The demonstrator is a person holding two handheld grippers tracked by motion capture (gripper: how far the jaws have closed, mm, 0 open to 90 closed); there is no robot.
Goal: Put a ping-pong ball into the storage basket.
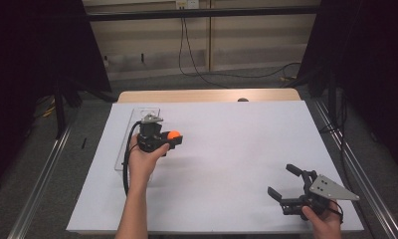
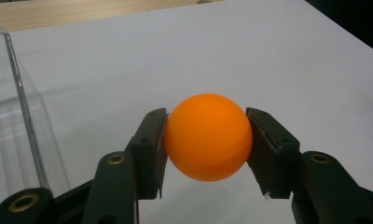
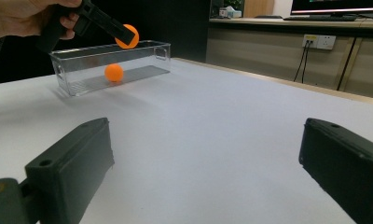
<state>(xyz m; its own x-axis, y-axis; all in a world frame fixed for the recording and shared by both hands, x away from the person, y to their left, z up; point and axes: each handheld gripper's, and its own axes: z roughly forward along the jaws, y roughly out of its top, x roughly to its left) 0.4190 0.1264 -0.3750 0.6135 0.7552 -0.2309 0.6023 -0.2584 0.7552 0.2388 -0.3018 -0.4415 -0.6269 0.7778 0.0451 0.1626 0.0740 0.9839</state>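
From the high view, the left gripper (image 1: 174, 140) holds a smooth orange ball (image 1: 173, 134) above the white-covered counter (image 1: 227, 149), just beside a clear plastic bin (image 1: 135, 115); the right gripper (image 1: 284, 181) sits near the counter's right corner, its fingers spread wide and empty.

In the left gripper view, matte black fingers (image 2: 149, 149) press both sides of the round ball (image 2: 208, 136).

In the right gripper view, blocky fingers (image 3: 70, 163) stand far apart; a second ball (image 3: 114, 73) lies inside the rectangular transparent bin (image 3: 82, 84).

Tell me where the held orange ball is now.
In the high view, the orange ball is left of centre, clamped in the left hand-held gripper, beside the clear box.
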